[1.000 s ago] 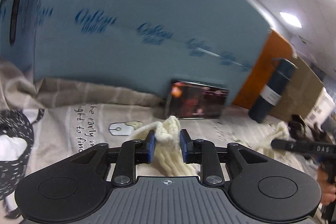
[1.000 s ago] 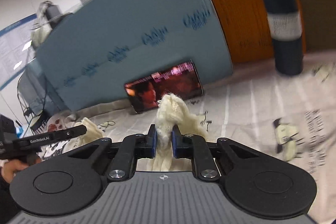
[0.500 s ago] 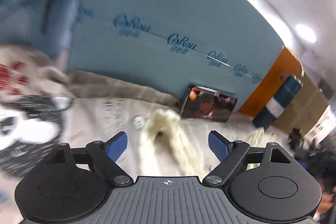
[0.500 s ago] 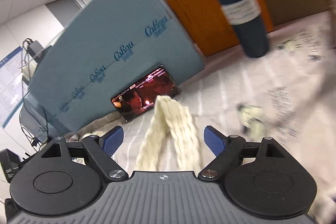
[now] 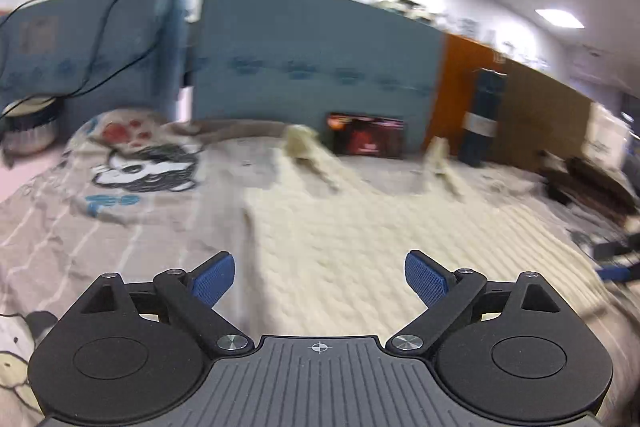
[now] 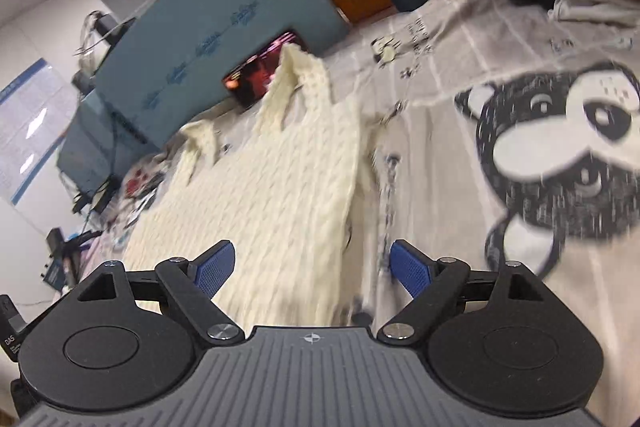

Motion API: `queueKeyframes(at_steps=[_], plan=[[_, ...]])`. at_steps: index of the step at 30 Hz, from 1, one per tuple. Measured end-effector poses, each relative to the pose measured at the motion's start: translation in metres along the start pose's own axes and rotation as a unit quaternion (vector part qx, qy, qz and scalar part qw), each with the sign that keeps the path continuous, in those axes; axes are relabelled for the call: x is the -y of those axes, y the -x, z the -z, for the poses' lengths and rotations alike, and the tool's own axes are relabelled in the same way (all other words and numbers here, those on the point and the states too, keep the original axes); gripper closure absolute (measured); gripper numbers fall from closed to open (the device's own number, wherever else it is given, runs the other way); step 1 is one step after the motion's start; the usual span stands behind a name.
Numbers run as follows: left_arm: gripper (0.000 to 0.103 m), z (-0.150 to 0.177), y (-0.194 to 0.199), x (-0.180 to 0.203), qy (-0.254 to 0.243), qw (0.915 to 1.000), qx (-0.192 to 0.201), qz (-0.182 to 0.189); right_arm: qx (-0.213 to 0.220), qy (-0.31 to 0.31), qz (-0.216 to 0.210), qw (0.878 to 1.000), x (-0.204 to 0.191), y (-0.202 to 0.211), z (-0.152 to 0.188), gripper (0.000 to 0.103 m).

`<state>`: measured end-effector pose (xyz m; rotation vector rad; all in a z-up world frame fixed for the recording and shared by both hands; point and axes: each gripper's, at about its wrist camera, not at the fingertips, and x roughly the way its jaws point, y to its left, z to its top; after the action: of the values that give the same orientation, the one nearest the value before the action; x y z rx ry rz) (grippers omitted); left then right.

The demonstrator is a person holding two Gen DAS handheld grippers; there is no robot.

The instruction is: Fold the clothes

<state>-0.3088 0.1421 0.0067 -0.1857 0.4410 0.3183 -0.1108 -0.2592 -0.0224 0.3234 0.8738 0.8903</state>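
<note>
From the left wrist, the left gripper (image 5: 319,277) is spread wide with nothing between its blue pads, hovering over the cream knit sweater (image 5: 384,227). The sweater lies flat on the printed bedsheet (image 5: 120,227), its two shoulder straps pointing toward a lit tablet (image 5: 366,135) leaning against a blue foam board (image 5: 312,67). A dark blue cylinder (image 5: 482,119) stands near the tablet.

From the right wrist, the right gripper (image 6: 312,271) is also spread and empty, above the sweater's (image 6: 276,195) right edge. A panda print (image 6: 568,143) on the bedsheet (image 6: 432,147) lies well to the sweater's right.
</note>
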Motion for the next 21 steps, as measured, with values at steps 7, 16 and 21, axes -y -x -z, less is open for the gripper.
queueKeyframes(at_steps=[7, 16, 21], plan=[[0.009, 0.029, 0.003, -0.003, 0.048, 0.9979, -0.044, 0.000, 0.009, 0.003, -0.018, 1.000, -0.006, 0.006, 0.026, 0.049], [0.023, 0.044, 0.004, -0.006, 0.080, 0.9966, 0.013, 0.014, 0.072, 0.066, -0.058, 0.993, -0.043, -0.002, 0.022, 0.090], [0.023, 0.043, 0.004, -0.009, 0.086, 0.9960, 0.017, 0.019, 0.096, 0.133, -0.111, 0.980, -0.081, -0.010, 0.012, 0.090]])
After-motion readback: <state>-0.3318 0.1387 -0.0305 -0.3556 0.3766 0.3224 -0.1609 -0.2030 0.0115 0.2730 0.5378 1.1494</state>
